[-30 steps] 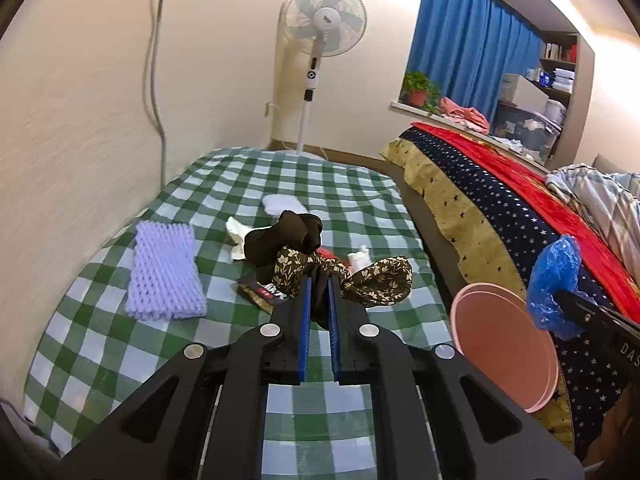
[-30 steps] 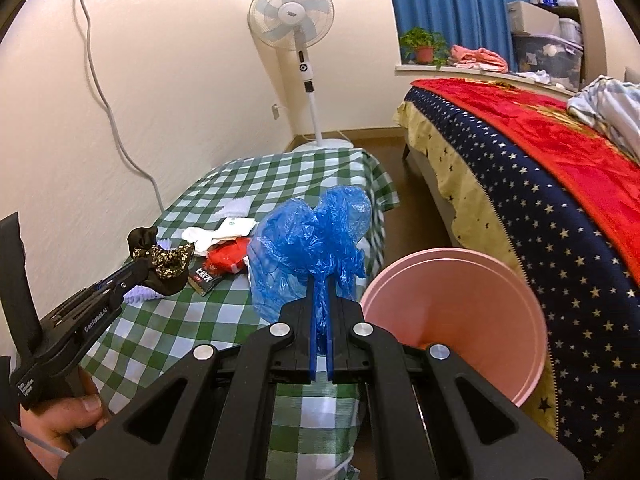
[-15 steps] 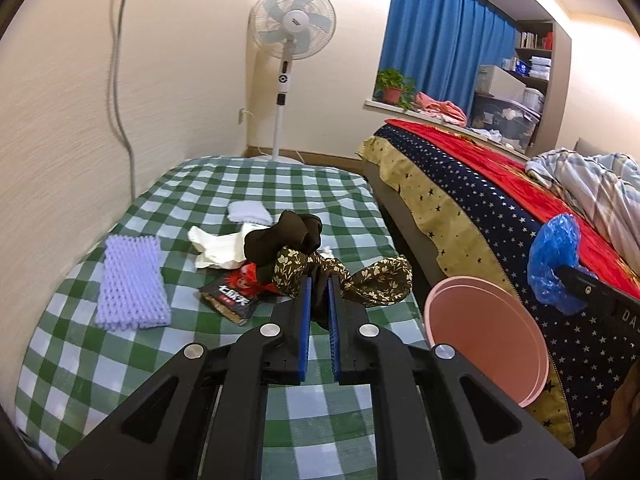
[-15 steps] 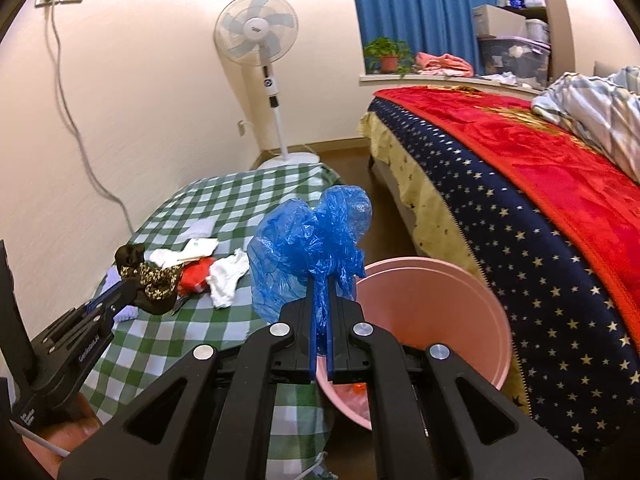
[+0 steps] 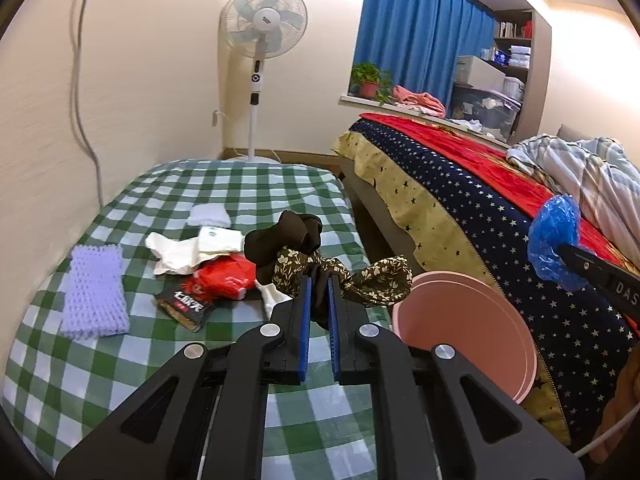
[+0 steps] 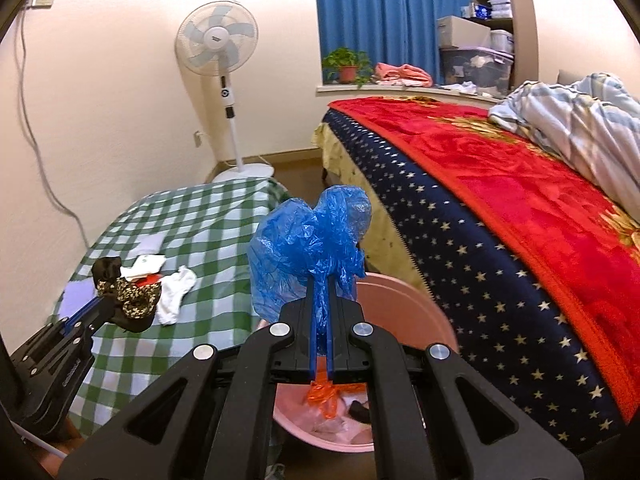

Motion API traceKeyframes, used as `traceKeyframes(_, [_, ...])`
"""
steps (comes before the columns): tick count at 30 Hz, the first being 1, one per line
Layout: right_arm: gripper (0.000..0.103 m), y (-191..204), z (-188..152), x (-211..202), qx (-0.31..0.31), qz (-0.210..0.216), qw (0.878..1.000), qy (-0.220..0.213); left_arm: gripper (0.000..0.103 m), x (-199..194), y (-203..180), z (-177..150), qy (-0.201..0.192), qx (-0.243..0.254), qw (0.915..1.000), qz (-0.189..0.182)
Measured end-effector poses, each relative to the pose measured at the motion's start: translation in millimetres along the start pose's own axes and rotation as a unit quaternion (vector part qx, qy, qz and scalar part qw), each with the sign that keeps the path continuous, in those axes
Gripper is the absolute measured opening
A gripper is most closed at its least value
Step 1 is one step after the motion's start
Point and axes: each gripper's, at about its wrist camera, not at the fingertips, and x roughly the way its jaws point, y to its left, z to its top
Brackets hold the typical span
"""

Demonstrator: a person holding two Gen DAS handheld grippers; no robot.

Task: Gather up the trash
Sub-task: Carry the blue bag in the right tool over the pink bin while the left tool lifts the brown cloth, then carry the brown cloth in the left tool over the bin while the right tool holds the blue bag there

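On a bedside table under a green-checked cloth (image 5: 120,360), litter awaits collection: at far left a lilac knitted pad (image 5: 96,292), then crumpled white tissues (image 5: 188,246), a red wrapper (image 5: 224,280) and a dark snack packet (image 5: 186,308), all lying close together near the middle of the cloth. To their right the left gripper (image 5: 318,300), its blue pads drawn narrow, pinches a bundle of black and floral-print fabric (image 5: 304,256) clear of the table, just short of the table's right edge. Next comes the pink bin (image 5: 516,344), standing on the floor in the gap between table and bed; the right wrist view shows orange plastic (image 6: 324,394) and other scraps already at its bottom. Farther right, the right gripper (image 6: 320,316) has its fingers all but together on the neck of a crumpled blue plastic bag (image 6: 308,248), which balloons above the pads and appears to sit over the bin's mouth. At far right lies the bed with its starred navy and red blanket (image 5: 460,200). The step in hand looks to be the drop. It will likely go best if each load is brought squarely over the opening and low toward the rim before the pads part, since the light bag may drift sideways or cling to a pad, and the trailing floral tail could catch on the rim or drape outside. Releasing one hand at a time should keep the two grippers from crowding each other above the bin.
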Motion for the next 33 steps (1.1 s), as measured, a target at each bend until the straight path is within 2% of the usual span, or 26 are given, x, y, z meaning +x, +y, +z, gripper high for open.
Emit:
traceKeyframes(10, [0.003, -13.5, 6.0, 4.9, 0.006, -0.033, 0.999, -0.007, 0.008, 9.5, -18.4, 0.1, 0.004, 0.009, 0.9998, -0.019])
traceKeyframes(19, [0.003, -27.1, 7.1, 10.6, 0.026, -0.046, 0.999, -0.003, 0.008, 19.4, -35.4, -2.4, 0.016, 0.015, 0.9989, -0.041])
traceKeyframes(33, [0.003, -31.3, 6.1, 13.8, 0.025, -0.061, 0.998, 0.001, 0.008, 43.1, -65.9, -8.9, 0.044, 0.023, 0.9961, -0.074])
